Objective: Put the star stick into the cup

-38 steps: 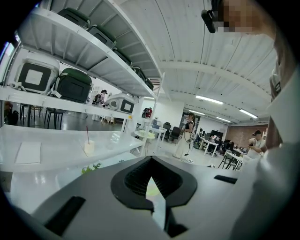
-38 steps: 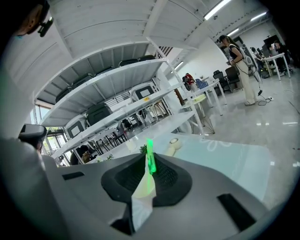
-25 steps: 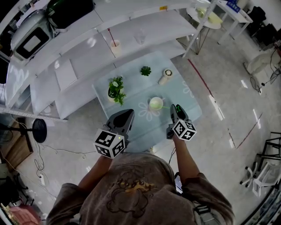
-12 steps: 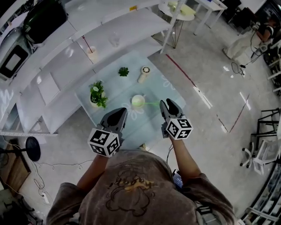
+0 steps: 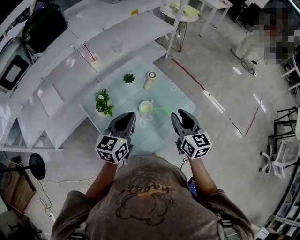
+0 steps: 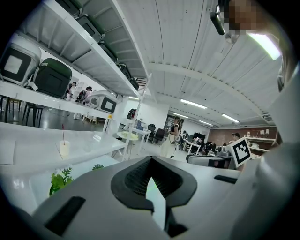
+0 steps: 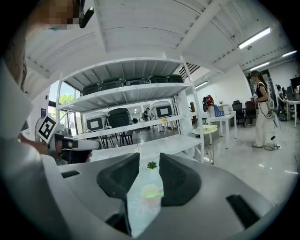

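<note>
On the pale blue glass table point(image 5: 174, 95) stands a white cup point(image 5: 145, 108). The green star stick point(image 5: 161, 109) rests in it and leans out to the right. My right gripper point(image 5: 180, 116) hovers over the table's near edge, to the right of the cup and apart from it. Its jaws are closing a little with nothing between them. In the right gripper view the cup point(image 7: 147, 201) and stick point(image 7: 156, 194) show through the gap of the right gripper point(image 7: 149, 161). My left gripper point(image 5: 124, 120) hangs at the cup's near left, shut and empty; its view shows the left gripper point(image 6: 151, 161) with its pads together.
A leafy potted plant point(image 5: 102, 102), a small green plant point(image 5: 128, 78) and a white cylinder point(image 5: 150, 79) share the table. Behind it white shelves carry a cup with a red straw point(image 5: 93, 57). A round side table point(image 5: 183, 9) stands far right. Another person stands at the far right.
My right gripper has drawn back from the cup toward me, leaving the green stick resting in the cup. The left gripper stayed near the table's front edge.
</note>
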